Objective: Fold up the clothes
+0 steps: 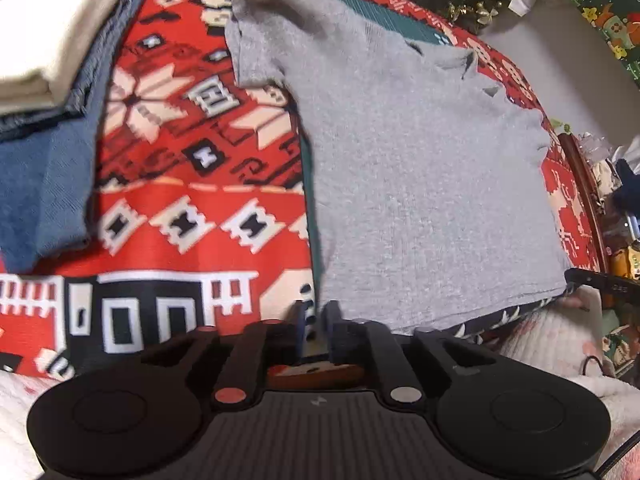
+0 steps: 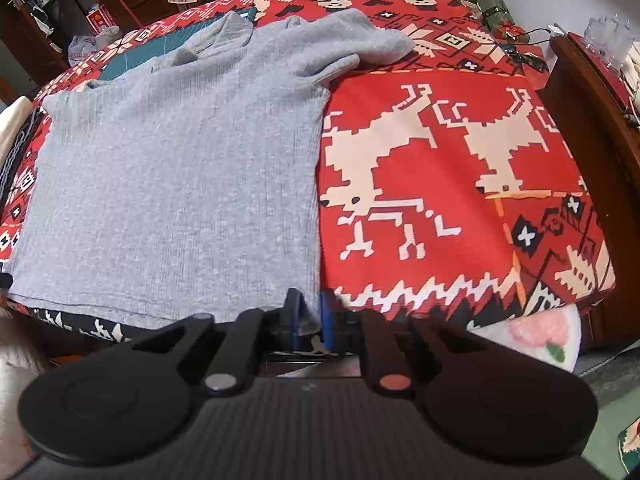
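The grey T-shirt point(image 2: 180, 168) lay flat on the red patterned blanket point(image 2: 440, 160), each bottom hem corner between the slightly parted jaws of the left gripper point(image 1: 316, 328) and right gripper point(image 2: 308, 320), neither visibly pinching; lifting both corners evenly would keep the fold square.

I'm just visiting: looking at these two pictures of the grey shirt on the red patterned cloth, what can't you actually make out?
- Grey shirt: near hem in both views, hidden behind each hand-held gripper's black body.
- Left hand-held gripper: whether it pinches the hem, blurred.
- Right hand-held gripper: grey cloth between its fingers; pressing or not, unclear.
- Folded stack: left wrist view, cut off by the edge.
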A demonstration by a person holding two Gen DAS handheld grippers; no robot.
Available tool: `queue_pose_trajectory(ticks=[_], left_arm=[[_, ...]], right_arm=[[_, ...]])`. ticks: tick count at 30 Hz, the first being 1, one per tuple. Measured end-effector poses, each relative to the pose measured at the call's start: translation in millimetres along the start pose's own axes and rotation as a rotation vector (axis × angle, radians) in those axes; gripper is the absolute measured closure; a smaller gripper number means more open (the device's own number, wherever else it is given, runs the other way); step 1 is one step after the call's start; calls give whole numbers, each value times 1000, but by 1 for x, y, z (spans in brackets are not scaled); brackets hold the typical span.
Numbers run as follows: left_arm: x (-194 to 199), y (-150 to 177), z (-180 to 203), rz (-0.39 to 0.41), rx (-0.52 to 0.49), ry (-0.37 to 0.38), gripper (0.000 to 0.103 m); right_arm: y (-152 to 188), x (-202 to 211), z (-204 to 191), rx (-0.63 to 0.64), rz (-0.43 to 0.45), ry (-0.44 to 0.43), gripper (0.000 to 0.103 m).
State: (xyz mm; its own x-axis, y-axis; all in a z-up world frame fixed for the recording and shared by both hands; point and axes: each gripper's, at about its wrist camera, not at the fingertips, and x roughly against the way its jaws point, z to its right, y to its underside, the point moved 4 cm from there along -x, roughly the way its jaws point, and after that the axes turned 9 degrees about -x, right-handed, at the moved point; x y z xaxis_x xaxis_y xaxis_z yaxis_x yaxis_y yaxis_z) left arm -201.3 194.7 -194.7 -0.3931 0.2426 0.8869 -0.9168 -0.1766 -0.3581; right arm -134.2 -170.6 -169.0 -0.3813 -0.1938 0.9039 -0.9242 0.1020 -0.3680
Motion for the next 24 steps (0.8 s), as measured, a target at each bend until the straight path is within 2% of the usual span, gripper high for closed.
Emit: queue_pose_trajectory(ticks=[3,6,8,12,17,21,24], left_arm=[[12,-3,-6,35,-4,-7,74],[21,-14,-13,74,-3,-23,73],[27,-26,-16,108,-12,-39,72],[37,-59,-13,205,-81,-69,65],[44,-98,-8,299,-142,-102,64],[44,-123,-4,376,-186,-137,57],[39,-138,-3,411,-214,-157,55]], right_arm=[[-8,12,2,2,31,-4,80],[-21,21,6,3,70,-12,72],[-33,24,5,10,94,-15,71],[-58,28,-4,50,136,-36,68],[-90,26,-22,125,192,-63,67],[-118,22,-34,140,241,-96,64],[-141,14,-43,153,267,-111,57]])
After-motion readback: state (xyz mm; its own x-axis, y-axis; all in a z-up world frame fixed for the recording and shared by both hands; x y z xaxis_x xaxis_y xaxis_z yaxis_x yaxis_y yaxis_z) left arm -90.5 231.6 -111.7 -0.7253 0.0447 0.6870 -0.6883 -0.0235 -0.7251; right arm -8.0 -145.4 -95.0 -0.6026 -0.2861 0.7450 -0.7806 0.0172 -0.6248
